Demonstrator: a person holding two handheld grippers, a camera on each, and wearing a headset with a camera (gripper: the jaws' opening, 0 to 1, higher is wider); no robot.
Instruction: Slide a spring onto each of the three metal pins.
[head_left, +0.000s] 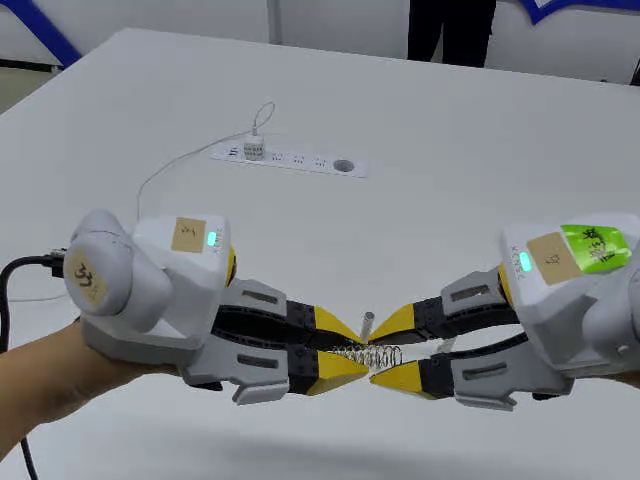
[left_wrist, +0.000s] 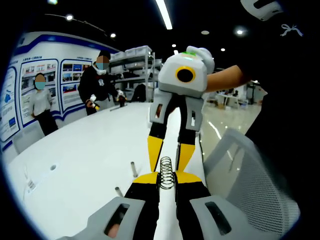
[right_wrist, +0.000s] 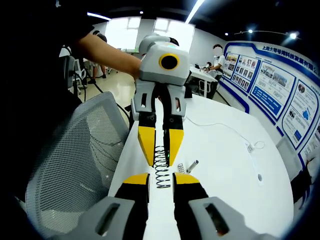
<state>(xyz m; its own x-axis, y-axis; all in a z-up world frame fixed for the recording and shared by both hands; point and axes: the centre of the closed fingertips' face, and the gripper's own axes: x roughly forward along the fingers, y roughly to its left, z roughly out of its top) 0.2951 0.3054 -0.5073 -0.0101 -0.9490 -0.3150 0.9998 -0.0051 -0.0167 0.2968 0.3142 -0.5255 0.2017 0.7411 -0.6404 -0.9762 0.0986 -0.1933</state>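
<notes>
Now, spring (head_left: 378, 354) clenched at both ends, left gripper (left_wrist: 166, 177) and right gripper (right_wrist: 161, 181) tip to tip; could stretch or ping loose if tugged apart, missing pin (head_left: 367, 322) just beyond.

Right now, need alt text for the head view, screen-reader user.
Two hand-held grippers meet tip to tip over a white table, the left gripper and right gripper each apparently pinching one end of a small spring held between them. An upright metal pin stands just behind the tips; a power strip lies farther back.
</notes>
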